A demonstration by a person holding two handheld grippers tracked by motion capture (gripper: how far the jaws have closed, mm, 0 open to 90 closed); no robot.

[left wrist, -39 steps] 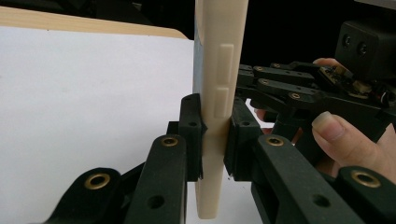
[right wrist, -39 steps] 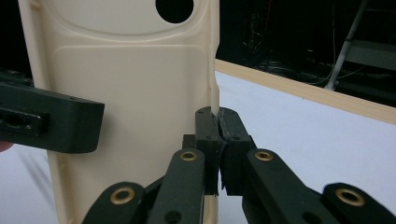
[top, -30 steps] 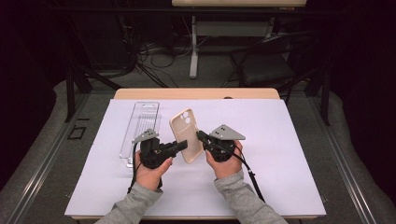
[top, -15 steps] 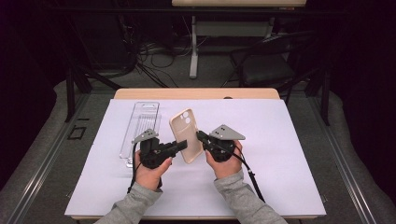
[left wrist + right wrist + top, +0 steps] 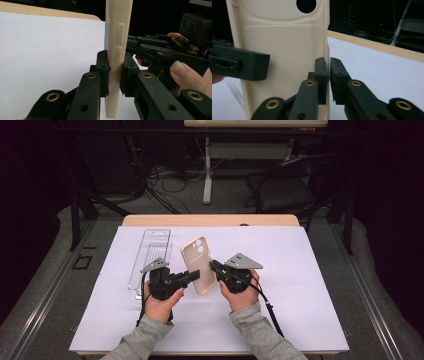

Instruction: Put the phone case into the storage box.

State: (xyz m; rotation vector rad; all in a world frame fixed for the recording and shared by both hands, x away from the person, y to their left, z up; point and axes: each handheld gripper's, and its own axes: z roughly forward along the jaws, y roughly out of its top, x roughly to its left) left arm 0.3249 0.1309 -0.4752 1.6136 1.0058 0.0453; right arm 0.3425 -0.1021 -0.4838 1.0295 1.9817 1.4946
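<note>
Dark room behind, with cables, desk legs and a chair beyond a wooden worktop [image 5: 210,220] draped in a white sheet [image 5: 300,290].

Far left on the sheet: a clear plastic tray [image 5: 150,255], lying flat, empty as far as can be told, its near end hidden behind the left claw's body.

Next, the left claw [image 5: 196,275], held in the left hand [image 5: 159,302], clamped tight on the edge of a cream phone case [image 5: 199,265]. From the left claw's own camera: case seen edge-on and upright, pads pressed on both faces just below the raised side buttons, top and bottom of the case [image 5: 117,50] cut off by the frame.

Centre: case held above the sheet between both claws, standing roughly upright, camera cutout uppermost.

Right: the right claw [image 5: 214,266], in the right hand [image 5: 240,292], at the opposite long edge of the case. From its own camera: jaws have just been opening, now parted by a narrow slit, case edge [image 5: 287,50] in front of the left pad, nothing visibly pinched; contact hard to make out. Broad face of the case and a round cutout visible there, plus a pad of the left claw [image 5: 239,65] on the far side. From above, that slit too small to read.
</note>
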